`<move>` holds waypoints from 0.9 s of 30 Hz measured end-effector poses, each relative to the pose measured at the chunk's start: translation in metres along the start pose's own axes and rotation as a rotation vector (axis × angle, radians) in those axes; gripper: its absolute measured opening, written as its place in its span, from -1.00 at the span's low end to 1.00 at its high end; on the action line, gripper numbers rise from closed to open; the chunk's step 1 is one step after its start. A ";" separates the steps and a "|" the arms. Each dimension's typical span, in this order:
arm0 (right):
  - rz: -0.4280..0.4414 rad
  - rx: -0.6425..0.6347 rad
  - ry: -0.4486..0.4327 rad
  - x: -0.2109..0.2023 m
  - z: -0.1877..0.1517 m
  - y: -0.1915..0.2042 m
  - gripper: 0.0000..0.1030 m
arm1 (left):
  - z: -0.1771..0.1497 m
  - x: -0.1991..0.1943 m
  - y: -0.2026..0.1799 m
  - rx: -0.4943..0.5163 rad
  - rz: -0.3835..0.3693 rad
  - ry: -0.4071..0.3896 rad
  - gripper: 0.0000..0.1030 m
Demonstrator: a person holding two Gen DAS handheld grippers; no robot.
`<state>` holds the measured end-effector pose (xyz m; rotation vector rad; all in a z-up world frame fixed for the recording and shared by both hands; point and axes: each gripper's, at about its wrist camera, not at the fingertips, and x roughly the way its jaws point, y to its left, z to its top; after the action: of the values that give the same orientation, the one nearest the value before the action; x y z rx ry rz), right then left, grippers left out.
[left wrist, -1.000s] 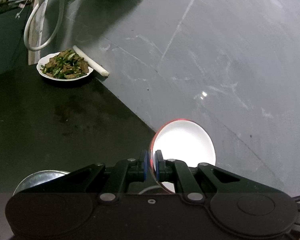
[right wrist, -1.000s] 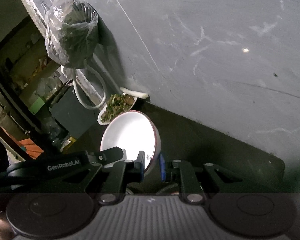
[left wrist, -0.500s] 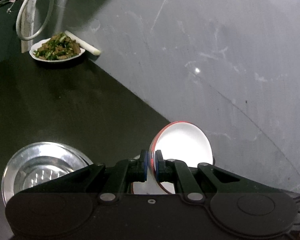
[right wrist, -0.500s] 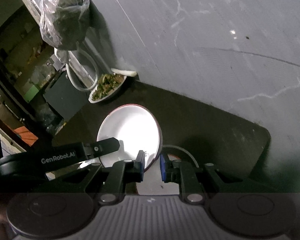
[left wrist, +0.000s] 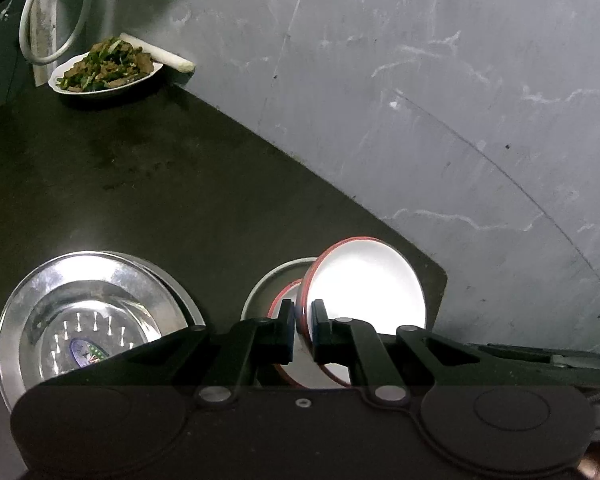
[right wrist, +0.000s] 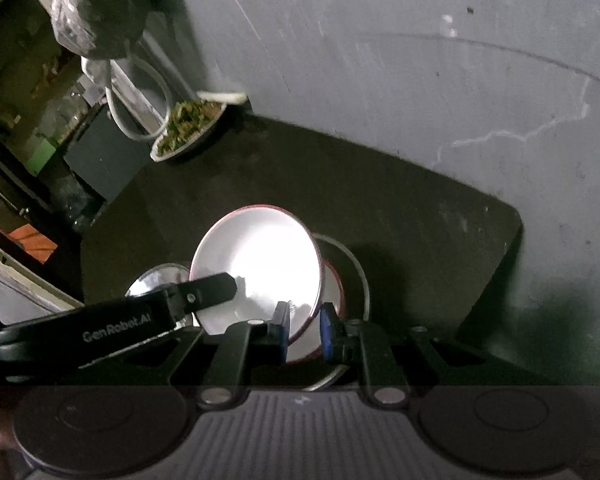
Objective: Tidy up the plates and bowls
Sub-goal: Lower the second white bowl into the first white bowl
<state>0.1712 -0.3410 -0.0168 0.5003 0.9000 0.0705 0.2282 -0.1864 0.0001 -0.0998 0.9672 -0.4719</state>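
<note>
A white bowl with a red rim [left wrist: 365,280] is tilted, held by its rim in my left gripper [left wrist: 303,330], just above another red-rimmed bowl [left wrist: 284,300] that sits on a grey plate [left wrist: 268,280] on the dark counter. In the right wrist view the same white bowl [right wrist: 260,264] has my right gripper [right wrist: 304,330] straddling its near rim, jaws slightly apart. The left gripper's finger [right wrist: 204,290] reaches the bowl from the left. The lower bowl [right wrist: 333,284] and grey plate [right wrist: 357,268] show at the right.
A stack of shiny steel plates [left wrist: 88,312] stands at the left. A dish of cooked greens and meat [left wrist: 108,68] sits far back by the grey wall [left wrist: 419,100]. The counter's rounded corner [left wrist: 439,276] is close on the right. A bagged bundle [right wrist: 100,4] hangs at the back left.
Both grippers have lowered the white bowl toward the bowl and plate on the counter. The steel plates have come fully into the left wrist view.
</note>
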 end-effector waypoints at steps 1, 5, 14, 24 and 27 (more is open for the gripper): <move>-0.001 0.002 0.010 0.002 0.000 -0.001 -0.65 | 0.000 0.002 0.000 0.002 0.006 0.008 -0.84; -0.003 0.004 0.045 0.009 0.004 -0.003 -0.65 | 0.001 0.008 -0.001 0.003 0.029 0.037 -0.84; -0.007 -0.002 0.114 0.024 0.008 -0.003 -0.65 | -0.001 0.015 0.002 -0.017 0.040 0.076 -0.82; -0.009 0.007 0.140 0.027 0.011 -0.008 -0.65 | -0.002 0.020 0.000 -0.025 0.038 0.088 -0.80; -0.005 0.006 0.140 0.027 0.010 -0.009 -0.64 | -0.003 0.020 0.000 -0.030 0.035 0.086 -0.80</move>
<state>0.1949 -0.3457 -0.0353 0.5030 1.0382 0.0998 0.2357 -0.1946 -0.0169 -0.0902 1.0591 -0.4324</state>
